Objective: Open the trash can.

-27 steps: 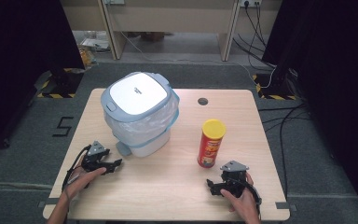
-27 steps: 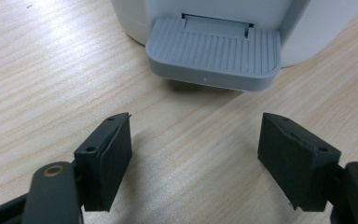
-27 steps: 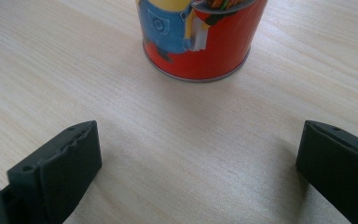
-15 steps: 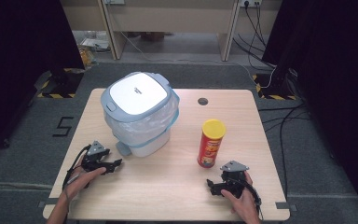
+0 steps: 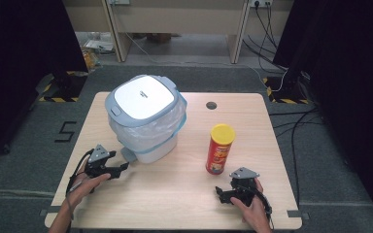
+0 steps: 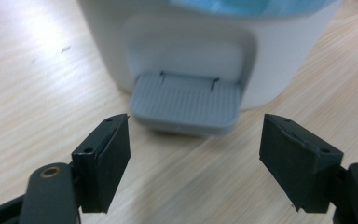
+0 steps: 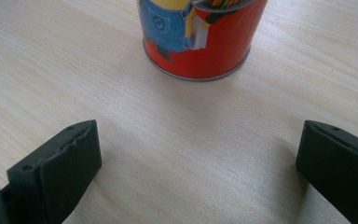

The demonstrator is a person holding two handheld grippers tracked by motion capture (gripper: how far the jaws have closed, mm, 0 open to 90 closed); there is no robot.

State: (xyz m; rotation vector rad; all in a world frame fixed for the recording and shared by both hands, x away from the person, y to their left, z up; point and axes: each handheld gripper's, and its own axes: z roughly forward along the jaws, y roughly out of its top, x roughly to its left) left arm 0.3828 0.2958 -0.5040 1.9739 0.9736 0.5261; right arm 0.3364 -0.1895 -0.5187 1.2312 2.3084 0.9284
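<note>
A white pedal bin (image 5: 146, 118) with a grey-blue lid and a clear liner stands left of the table's centre. Its grey foot pedal (image 6: 186, 103) sticks out low at the front, just beyond my left gripper (image 6: 195, 161). That left gripper (image 5: 115, 169) is open, nothing between its jaws. A red crisp can (image 5: 220, 149) with a yellow lid stands upright at the right. Its base (image 7: 200, 39) rises a short way ahead of my right gripper (image 7: 198, 172), which rests open near the front edge, by the can (image 5: 226, 193).
The wooden table (image 5: 184, 194) has a round cable hole (image 5: 211, 105) at the back right. Bare wood lies between the two grippers. Cables trail on the floor to the right (image 5: 291, 121), and desk legs stand behind the table.
</note>
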